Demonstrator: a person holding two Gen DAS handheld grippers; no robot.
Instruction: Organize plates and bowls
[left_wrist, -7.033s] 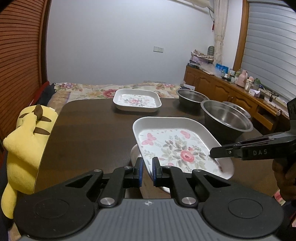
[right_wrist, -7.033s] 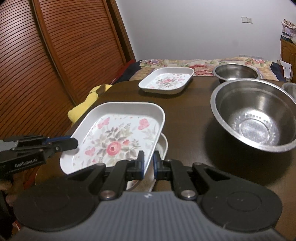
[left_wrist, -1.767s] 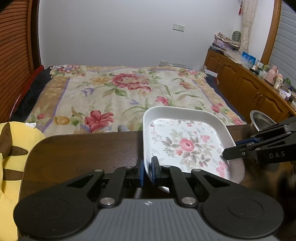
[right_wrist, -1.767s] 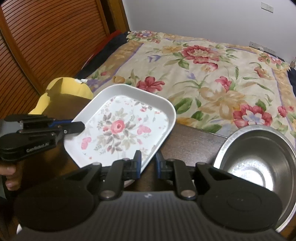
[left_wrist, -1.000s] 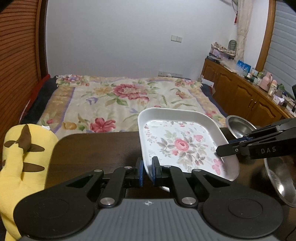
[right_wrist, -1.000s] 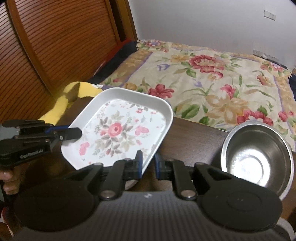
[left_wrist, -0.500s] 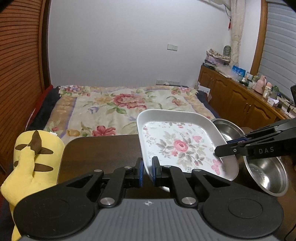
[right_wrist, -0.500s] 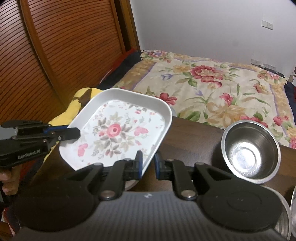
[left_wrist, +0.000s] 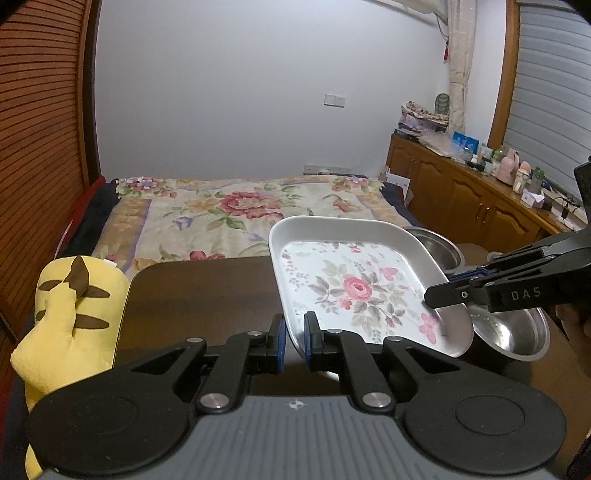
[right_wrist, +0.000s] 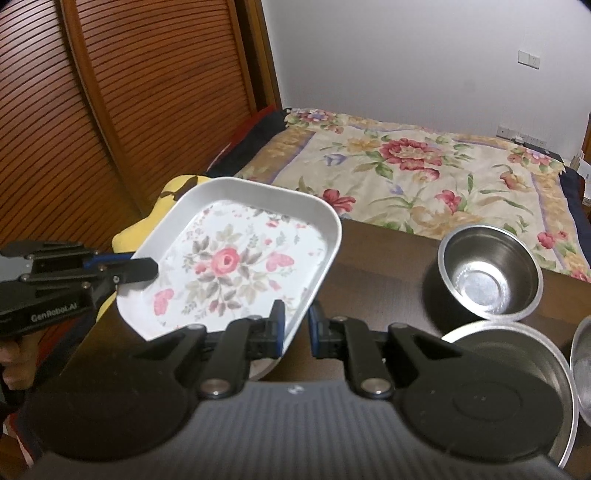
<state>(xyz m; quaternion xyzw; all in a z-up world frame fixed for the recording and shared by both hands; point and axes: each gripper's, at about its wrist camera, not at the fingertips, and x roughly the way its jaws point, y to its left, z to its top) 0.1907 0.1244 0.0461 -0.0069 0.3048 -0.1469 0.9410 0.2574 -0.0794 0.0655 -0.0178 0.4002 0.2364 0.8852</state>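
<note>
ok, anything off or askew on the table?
One oddity: a yellow plush toy slumps against the dark table's left edge. The floral tray is tilted, gripped by both grippers. No spills or damage visible.

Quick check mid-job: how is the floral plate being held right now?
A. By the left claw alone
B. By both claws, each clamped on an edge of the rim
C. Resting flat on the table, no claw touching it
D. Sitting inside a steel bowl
B: the floral plate is up off the table, with the left claw clamped on one rim and the right claw clamped on another.
</note>
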